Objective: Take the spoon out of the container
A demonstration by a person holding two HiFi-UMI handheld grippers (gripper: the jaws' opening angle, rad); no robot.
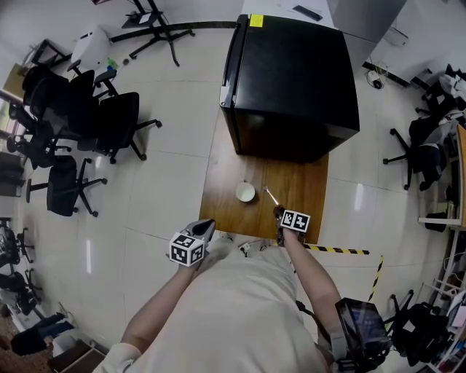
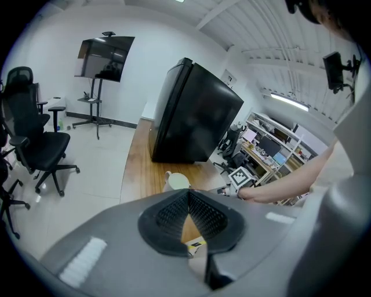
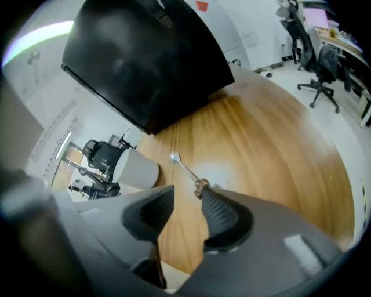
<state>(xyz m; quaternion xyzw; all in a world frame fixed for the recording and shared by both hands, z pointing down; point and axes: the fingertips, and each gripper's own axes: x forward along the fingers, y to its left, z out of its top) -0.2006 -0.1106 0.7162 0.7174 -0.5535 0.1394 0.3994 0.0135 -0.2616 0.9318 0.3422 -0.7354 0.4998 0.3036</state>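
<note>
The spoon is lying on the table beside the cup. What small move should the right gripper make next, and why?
Probably lift the right gripper back, away from the spoon. Its jaws stand apart with nothing between them, and the spoon lies flat on the table, outside the cup, so the job looks done.

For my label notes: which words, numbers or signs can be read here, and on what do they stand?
No word or number can be read.
Yellow sticker at the black cabinet's top corner: too small to read.
Red label, right gripper view: blurred.
Square markers: patterns only, no letters.
</note>
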